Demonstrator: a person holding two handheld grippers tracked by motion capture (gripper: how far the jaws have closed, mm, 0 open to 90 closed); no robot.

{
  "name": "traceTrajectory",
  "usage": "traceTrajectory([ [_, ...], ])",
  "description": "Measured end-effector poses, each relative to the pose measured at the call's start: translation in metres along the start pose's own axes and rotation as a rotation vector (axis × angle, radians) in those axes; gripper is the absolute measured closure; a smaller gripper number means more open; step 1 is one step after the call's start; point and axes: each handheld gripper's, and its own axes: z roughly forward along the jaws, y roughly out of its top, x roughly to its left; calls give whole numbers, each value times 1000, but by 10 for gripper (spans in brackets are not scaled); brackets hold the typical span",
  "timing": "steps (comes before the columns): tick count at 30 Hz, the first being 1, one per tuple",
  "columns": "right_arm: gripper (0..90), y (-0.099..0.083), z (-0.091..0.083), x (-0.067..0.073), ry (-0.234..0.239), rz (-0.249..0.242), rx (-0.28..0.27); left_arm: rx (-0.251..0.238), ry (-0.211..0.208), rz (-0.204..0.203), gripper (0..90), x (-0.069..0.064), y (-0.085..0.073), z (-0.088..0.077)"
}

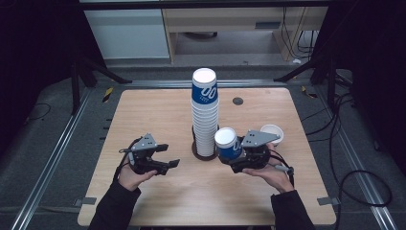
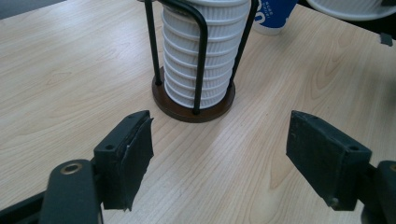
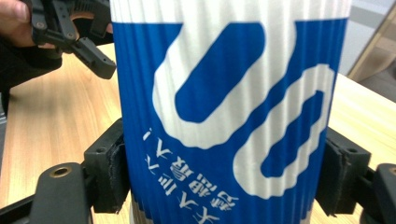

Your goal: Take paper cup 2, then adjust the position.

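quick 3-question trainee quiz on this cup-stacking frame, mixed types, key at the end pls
1. True or false: the right claw is shut on a blue cup.
2. What stands between the left claw pads? A) a cup B) nothing C) a lid
3. What keeps the cup stack upright on the table?

Key: 1 true. 2 B, the pads stand apart over bare wood. 3 A black wire holder on a round brown base.
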Motion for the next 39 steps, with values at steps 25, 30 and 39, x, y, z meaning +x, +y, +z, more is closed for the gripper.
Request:
traceTrajectory([
  [25,210,-11,39,17,112,-106,141,0,-88,52,209,-20,12,-2],
  [30,211,-12,47,19,124,-127,161,7,-99,64,200,-25,13,0],
  [39,211,-9,62,26,149,-152,171,4,-129,69,185,-30,16,4],
])
